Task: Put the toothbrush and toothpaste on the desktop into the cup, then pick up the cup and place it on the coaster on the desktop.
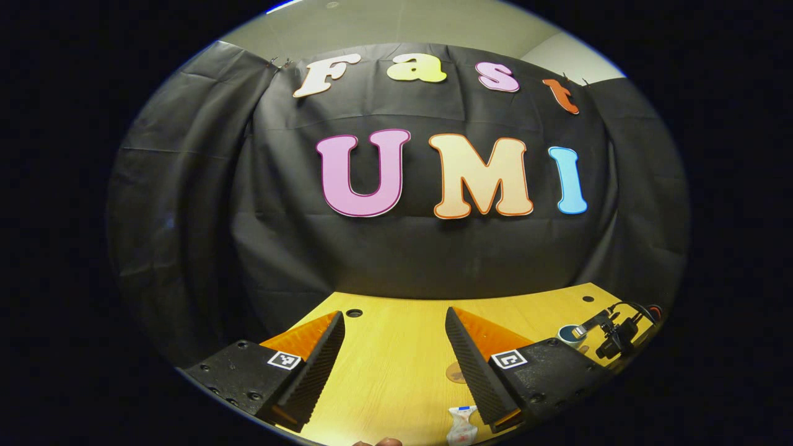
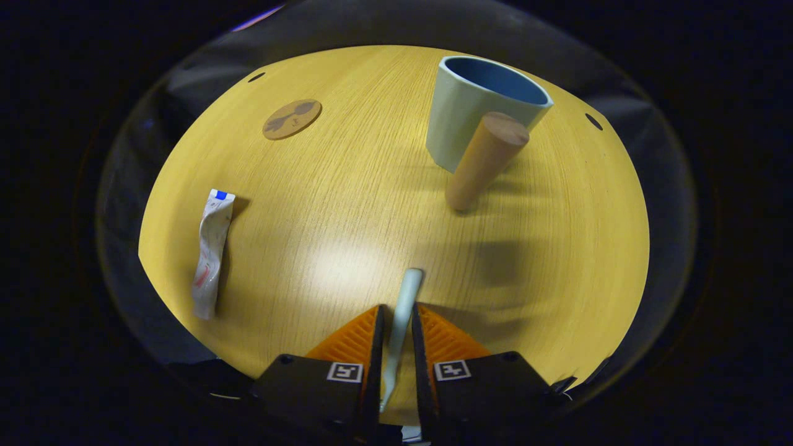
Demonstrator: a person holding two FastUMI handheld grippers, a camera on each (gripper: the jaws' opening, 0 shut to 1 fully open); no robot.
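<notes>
My right gripper (image 2: pixel 397 308) is shut on the pale toothbrush (image 2: pixel 406 291), whose end sticks out past the fingertips above the wooden desktop (image 2: pixel 347 204). Beyond it, to the right, stands the pale cup (image 2: pixel 461 121) with a blue inside and a wooden handle (image 2: pixel 483 161). The toothpaste tube (image 2: pixel 210 254) lies flat at the left. The round brown coaster (image 2: pixel 291 119) lies at the far left. My left gripper (image 1: pixel 394 313) is open, low over the desktop, with nothing between its fingers. The toothpaste tube (image 1: pixel 461 424) and coaster (image 1: pixel 455 373) lie by its right finger. Far right, the other gripper (image 1: pixel 613 337) hovers near the cup (image 1: pixel 567 336).
The black cloth wall (image 1: pixel 396 260) closes the desk's far side. Small dark holes (image 1: pixel 354 313) mark the desktop near its back edge. Bare wood lies between the toothpaste and the cup. A fingertip (image 1: pixel 387 441) shows at the bottom edge.
</notes>
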